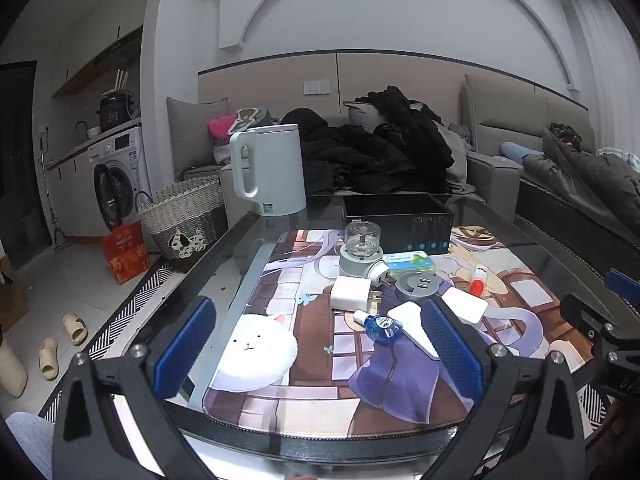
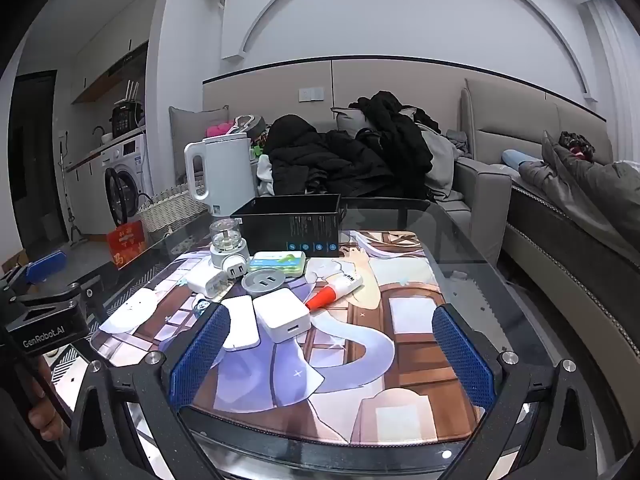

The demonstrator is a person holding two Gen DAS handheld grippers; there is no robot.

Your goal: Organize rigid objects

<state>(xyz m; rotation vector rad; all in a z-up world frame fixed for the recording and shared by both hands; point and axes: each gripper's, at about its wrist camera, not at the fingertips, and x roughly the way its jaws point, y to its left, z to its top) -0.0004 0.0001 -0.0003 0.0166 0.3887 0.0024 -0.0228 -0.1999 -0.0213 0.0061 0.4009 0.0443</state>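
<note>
Small items lie clustered on a printed mat [image 1: 320,384] on a glass table. They include white chargers [image 1: 352,294] [image 2: 282,316], a blue bottle [image 1: 382,326], an orange-capped tube [image 2: 334,290], a round grey socket [image 2: 264,280], a green-white pack [image 2: 278,262], a flat white slab [image 2: 240,326], a clear-domed device [image 1: 360,246] and a white cat-face pad [image 1: 256,346]. An open black box [image 2: 296,224] stands behind them. My left gripper [image 1: 320,348] is open and empty, near the table's front. My right gripper [image 2: 332,356] is open and empty, right of the cluster.
A white kettle [image 1: 268,170] stands at the table's far left corner. A sofa piled with dark clothes [image 1: 372,152] runs behind the table. A wicker basket [image 1: 186,220], a red bag [image 1: 126,252] and slippers [image 1: 60,340] are on the floor at left.
</note>
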